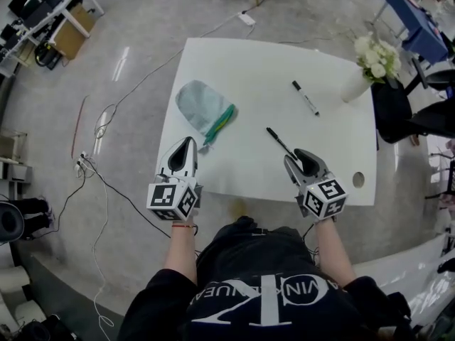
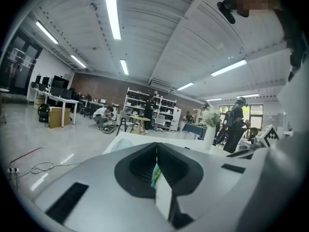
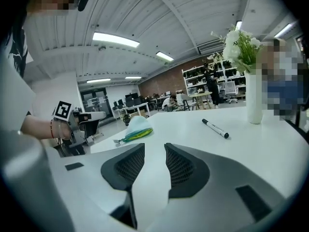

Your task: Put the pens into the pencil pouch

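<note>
A pale teal pouch point(image 1: 197, 101) with a green and yellow edge lies flat on the white table point(image 1: 249, 55), left of centre. A black pen point(image 1: 280, 141) lies near the table's middle. A white marker with a black cap point(image 1: 305, 96) lies farther back on the right. My left gripper point(image 1: 189, 141) is shut and holds nothing, just short of the pouch's green edge. My right gripper point(image 1: 295, 156) is open and empty, right behind the black pen's near end. The right gripper view shows the pouch point(image 3: 135, 129) and the marker point(image 3: 216, 128); the black pen is hidden there.
A white vase of flowers point(image 1: 361, 68) stands at the table's back right corner. A round hole point(image 1: 358, 180) sits near the front right edge. Cables point(image 1: 106, 119) trail on the floor to the left. A dark chair point(image 1: 398, 112) stands on the right.
</note>
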`<state>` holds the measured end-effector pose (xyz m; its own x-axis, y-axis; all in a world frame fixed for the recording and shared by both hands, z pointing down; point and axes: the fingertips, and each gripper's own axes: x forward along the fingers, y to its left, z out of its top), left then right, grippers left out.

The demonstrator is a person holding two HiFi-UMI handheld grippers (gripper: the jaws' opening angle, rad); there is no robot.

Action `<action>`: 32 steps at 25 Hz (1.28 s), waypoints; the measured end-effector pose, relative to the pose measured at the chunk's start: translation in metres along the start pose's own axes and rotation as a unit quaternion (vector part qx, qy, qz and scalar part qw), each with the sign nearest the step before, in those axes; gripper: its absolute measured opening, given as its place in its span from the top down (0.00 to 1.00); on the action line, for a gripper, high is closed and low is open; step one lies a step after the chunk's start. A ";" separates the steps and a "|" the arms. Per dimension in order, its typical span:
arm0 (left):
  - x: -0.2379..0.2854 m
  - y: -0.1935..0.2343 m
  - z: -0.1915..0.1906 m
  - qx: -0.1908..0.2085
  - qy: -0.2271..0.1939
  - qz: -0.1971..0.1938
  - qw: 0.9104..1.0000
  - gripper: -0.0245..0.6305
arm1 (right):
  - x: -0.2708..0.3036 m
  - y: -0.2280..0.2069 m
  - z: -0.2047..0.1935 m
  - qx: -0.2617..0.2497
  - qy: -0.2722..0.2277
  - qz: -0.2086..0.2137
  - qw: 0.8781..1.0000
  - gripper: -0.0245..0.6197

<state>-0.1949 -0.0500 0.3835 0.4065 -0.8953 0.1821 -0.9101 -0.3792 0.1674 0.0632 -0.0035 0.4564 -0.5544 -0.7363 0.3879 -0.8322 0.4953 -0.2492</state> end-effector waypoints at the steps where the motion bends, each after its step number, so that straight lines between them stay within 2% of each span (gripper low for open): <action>1: 0.002 0.004 0.000 -0.001 0.000 0.000 1.000 0.96 | 0.002 0.001 0.000 -0.003 0.003 -0.002 1.000 0.74; 8: 0.008 0.014 -0.010 -0.013 0.006 0.002 1.000 0.96 | 0.008 -0.002 -0.018 -0.042 0.067 -0.017 0.997 0.73; 14: 0.016 0.016 -0.019 -0.013 0.024 0.005 1.000 0.96 | 0.012 -0.017 -0.035 -0.036 0.105 -0.029 0.993 0.73; 20: 0.022 0.018 -0.018 -0.014 0.023 0.001 1.000 0.96 | 0.024 -0.022 -0.050 -0.051 0.146 -0.019 0.988 0.75; 26: 0.026 0.023 -0.024 -0.008 0.038 0.008 0.999 0.96 | 0.029 -0.025 -0.058 -0.054 0.167 -0.019 0.984 0.77; 32: 0.036 0.019 -0.026 -0.001 0.047 -0.008 0.999 0.95 | 0.030 -0.026 -0.060 -0.054 0.172 -0.021 0.983 0.85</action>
<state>-0.1955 -0.0835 0.4186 0.4273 -0.8632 0.2688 -0.9031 -0.3931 0.1731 0.0687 -0.0109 0.5279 -0.4678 -0.5675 0.6776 -0.8385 0.5274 -0.1372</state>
